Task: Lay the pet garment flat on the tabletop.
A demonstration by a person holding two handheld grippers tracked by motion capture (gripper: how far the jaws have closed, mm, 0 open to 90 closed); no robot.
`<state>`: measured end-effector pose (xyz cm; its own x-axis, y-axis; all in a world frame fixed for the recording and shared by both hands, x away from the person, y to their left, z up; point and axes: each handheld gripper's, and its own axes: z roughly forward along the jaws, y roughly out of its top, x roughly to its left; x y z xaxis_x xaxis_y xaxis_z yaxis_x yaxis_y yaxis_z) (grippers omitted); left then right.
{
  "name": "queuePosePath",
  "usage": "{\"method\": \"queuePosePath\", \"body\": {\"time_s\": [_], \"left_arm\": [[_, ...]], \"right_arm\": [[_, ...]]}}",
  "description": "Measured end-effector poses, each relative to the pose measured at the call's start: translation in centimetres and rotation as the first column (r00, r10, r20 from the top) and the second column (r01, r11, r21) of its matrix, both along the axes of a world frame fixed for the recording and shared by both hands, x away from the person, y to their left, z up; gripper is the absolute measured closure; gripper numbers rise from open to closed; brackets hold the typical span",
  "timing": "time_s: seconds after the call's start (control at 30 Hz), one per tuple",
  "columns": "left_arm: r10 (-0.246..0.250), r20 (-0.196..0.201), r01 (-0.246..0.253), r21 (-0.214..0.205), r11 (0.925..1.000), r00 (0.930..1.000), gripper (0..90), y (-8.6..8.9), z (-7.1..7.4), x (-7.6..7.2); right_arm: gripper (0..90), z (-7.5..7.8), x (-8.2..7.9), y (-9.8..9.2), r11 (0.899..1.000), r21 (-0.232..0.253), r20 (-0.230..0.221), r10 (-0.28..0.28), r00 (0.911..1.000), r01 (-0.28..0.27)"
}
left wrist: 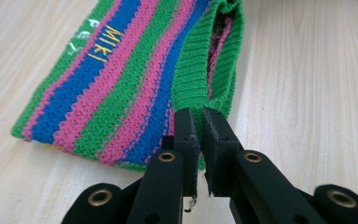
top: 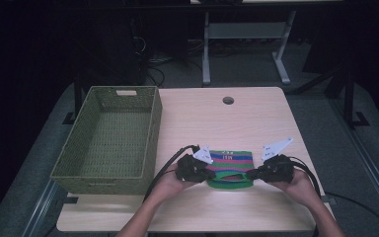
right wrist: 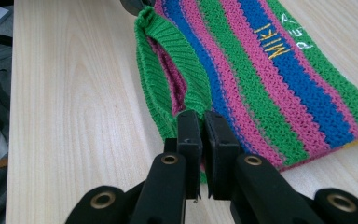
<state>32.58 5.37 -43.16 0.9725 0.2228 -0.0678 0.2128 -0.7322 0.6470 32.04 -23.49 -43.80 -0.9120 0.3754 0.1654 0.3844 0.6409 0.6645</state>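
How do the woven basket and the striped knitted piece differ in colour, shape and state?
The woven basket is one plain olive green; the striped knitted piece carries green, pink and blue bands with yellow letters. The basket is a stiff, open box with raised walls; the knitted piece lies soft and flat. The basket stands untouched, while the left gripper and right gripper each pinch the knitted piece's green edge. Both rest on the table.

A lab or office workroom, dimly lit: a pale wood-grain surface [top: 256, 113] with a cable hole [top: 228, 100] stands on grey carpet [top: 321, 118], another desk's white metal legs [top: 206, 49] rise behind it, and loose cables [top: 153, 64] trail across the dark floor beyond.
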Motion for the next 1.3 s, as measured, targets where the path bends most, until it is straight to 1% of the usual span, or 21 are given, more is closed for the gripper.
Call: {"method": "queuePosePath", "body": {"time_s": [0.07,0.13,0.2,0.37,0.4,0.43,0.53,0.57,0.6,0.63,0.73,0.77,0.8,0.87,0.9,0.93,0.97,1.0,1.03,1.17,1.3], "left_arm": [[0.001,0.007,-0.001,0.002,1.0,1.0,84.9,-0.1,0.0,-0.1],[0.01,0.017,-0.01,-0.018,0.9998,0.9998,85.6,0.0,0.3,-0.1],[0.014,0.015,-0.013,-0.036,0.9993,0.9998,85.8,0.1,0.6,-0.1],[0.03,0.011,-0.03,-0.059,0.9978,0.9995,85.8,0.5,1.1,0.0],[0.03,0.011,-0.03,-0.059,0.9978,0.9995,85.8,0.5,1.1,0.0],[0.038,0.005,-0.038,-0.074,0.9965,0.9993,85.7,0.6,1.3,-0.1],[0.038,-0.001,-0.038,-0.089,0.9953,0.9993,85.8,0.8,1.5,-0.2],[0.039,0.0,-0.038,-0.09,0.9952,0.9993,85.7,0.8,1.6,-0.2],[0.041,0.003,-0.04,-0.093,0.9949,0.9992,85.7,0.9,1.8,-0.4],[0.038,0.011,-0.037,-0.1,0.9943,0.9992,85.7,1.0,2.1,-0.6],[0.041,0.015,-0.039,-0.103,0.9939,0.999,85.7,1.0,2.4,-0.7],[0.054,0.024,-0.05,-0.113,0.9923,0.9983,85.7,1.1,2.7,-0.7],[0.054,0.024,-0.05,-0.113,0.9923,0.9983,85.6,1.1,2.7,-0.7],[0.09,0.022,-0.086,-0.135,0.9871,0.9957,85.6,1.2,3.2,-0.3],[0.09,0.022,-0.086,-0.135,0.9871,0.9957,85.6,1.2,3.2,-0.3],[0.105,0.036,-0.099,-0.138,0.9854,0.9938,85.6,1.2,3.5,0.0],[0.105,0.036,-0.099,-0.138,0.9854,0.9938,85.6,1.2,3.5,0.0],[0.113,0.039,-0.106,-0.147,0.9835,0.9929,85.6,1.1,3.8,0.2],[0.105,0.034,-0.099,-0.151,0.9835,0.9939,85.7,1.1,4.0,0.3],[0.094,0.036,-0.088,-0.148,0.9851,0.9949,85.8,1.1,4.3,0.2],[0.089,0.031,-0.083,-0.151,0.985,0.9956,85.8,1.3,4.2,-0.2]], "right_arm": [[85.2,0.0,0.0,0.0,1.0,-0.002,0.002,0.0,1.0,0.0],[85.2,0.1,-0.1,0.0,1.0,-0.001,0.014,0.002,0.9999,-0.002],[85.2,0.3,-0.2,0.0,1.0,0.006,0.017,0.003,0.9999,-0.003],[85.2,0.8,-0.5,-0.1,1.0,0.026,0.021,0.0,0.9998,0.0],[85.2,0.8,-0.5,-0.1,1.0,0.026,0.021,0.0,0.9998,0.0],[85.2,1.0,-0.6,-0.1,1.0,0.027,0.022,-0.001,0.9998,0.0],[85.2,1.4,-0.6,-0.1,1.0,0.025,0.029,0.0,0.9996,0.0],[85.2,1.7,-0.6,-0.1,1.0,0.025,0.039,0.0,0.9992,-0.001],[85.2,1.7,-0.6,-0.1,1.0,0.025,0.039,0.0,0.9992,-0.001],[85.2,2.1,-0.8,-0.1,0.999,0.033,0.042,0.002,0.9991,-0.003],[85.2,2.5,-0.9,-0.1,1.0,0.03,0.048,0.006,0.9988,-0.008],[85.2,2.8,-1.1,-0.1,0.999,0.036,0.051,0.007,0.9986,-0.009],[85.2,2.8,-1.1,-0.1,0.999,0.036,0.051,0.007,0.9986,-0.009],[85.2,3.2,-1.1,-0.1,0.999,0.035,0.061,0.007,0.9981,-0.009],[85.2,3.4,-1.0,-0.1,0.999,0.034,0.064,0.004,0.9979,-0.006],[85.2,3.6,-0.9,-0.1,0.999,0.034,0.069,0.0,0.9976,-0.002],[85.2,3.6,-0.9,-0.1,0.999,0.034,0.069,0.0,0.9976,-0.002],[85.2,4.0,-0.5,-0.1,0.999,0.034,0.074,-0.003,0.9973,0.0],[85.2,4.1,-0.4,-0.1,0.999,0.035,0.074,-0.006,0.9972,0.004],[85.2,4.5,-0.2,-0.1,0.999,0.04,0.071,-0.007,0.9975,0.004],[85.2,4.6,-0.7,-0.2,0.999,0.039,0.068,-0.003,0.9976,0.0]]}}
